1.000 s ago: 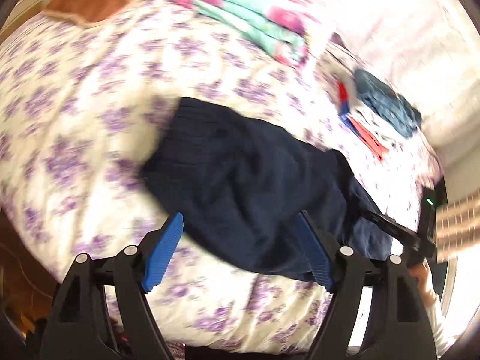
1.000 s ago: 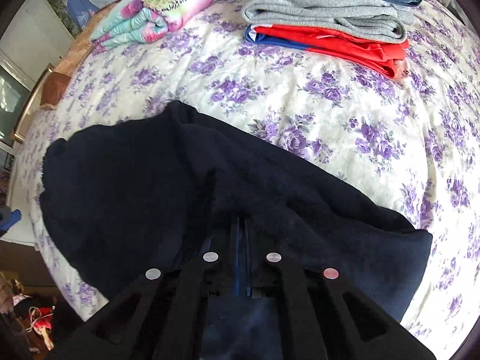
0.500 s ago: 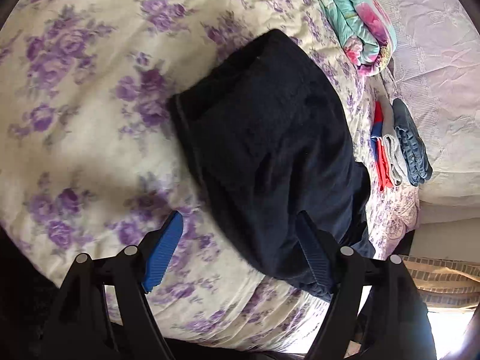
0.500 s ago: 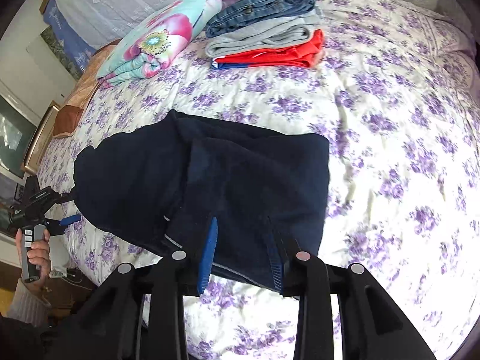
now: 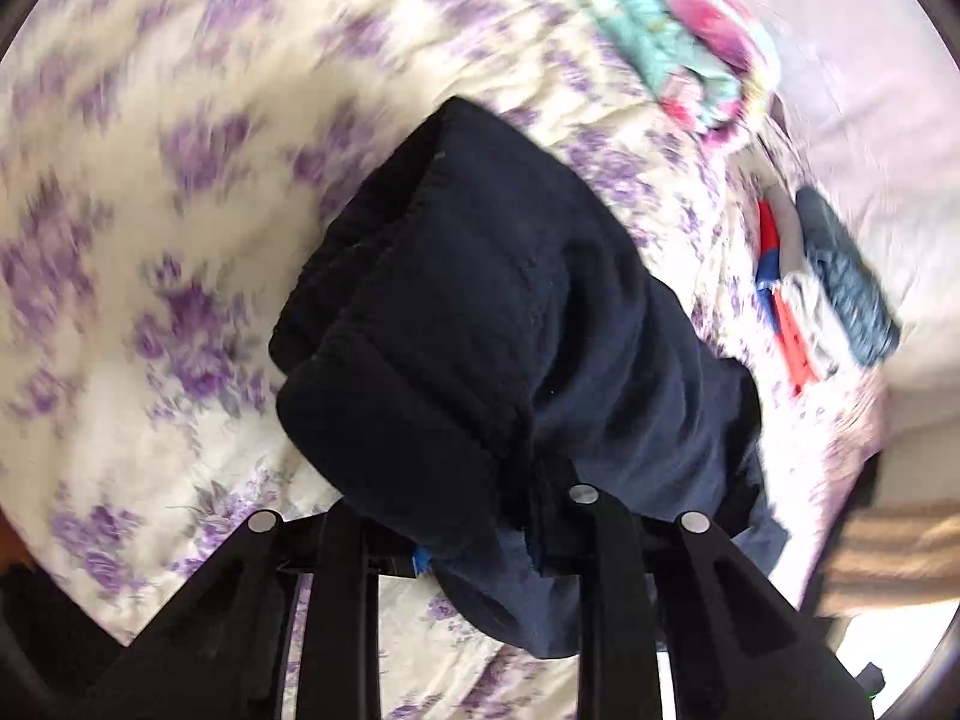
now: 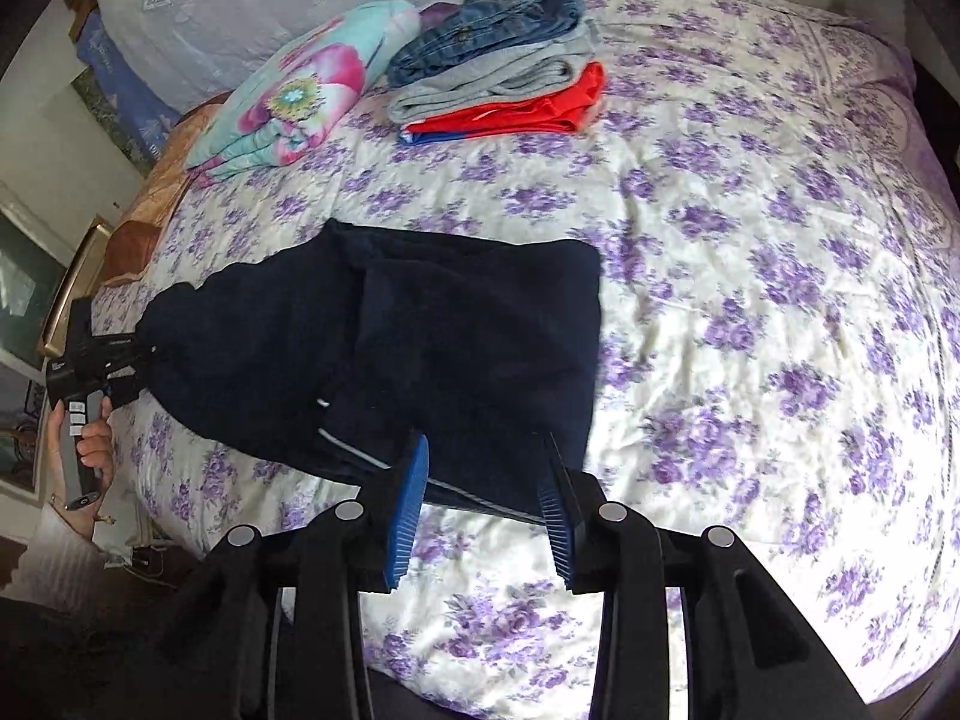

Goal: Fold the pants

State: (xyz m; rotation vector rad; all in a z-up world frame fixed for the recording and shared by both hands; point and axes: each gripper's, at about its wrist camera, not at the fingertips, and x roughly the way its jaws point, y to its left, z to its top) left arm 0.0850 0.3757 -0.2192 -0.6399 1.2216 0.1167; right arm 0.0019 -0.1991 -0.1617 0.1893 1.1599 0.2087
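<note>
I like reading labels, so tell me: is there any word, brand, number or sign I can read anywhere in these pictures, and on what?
None can be read.
Left tongs, seen from the right camera: a pale line of print on the black body, too small to read.
Navy pants: a small white mark at the near edge, not legible as text.
Folded clothes stack: no readable label.

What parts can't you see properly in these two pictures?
- Left wrist view: the left tongs tips, buried in the dark pants.
- Left wrist view: the clothes stack, smeared by motion blur.
- Right wrist view: the person's hand, partly cut off by the lens edge.
</note>
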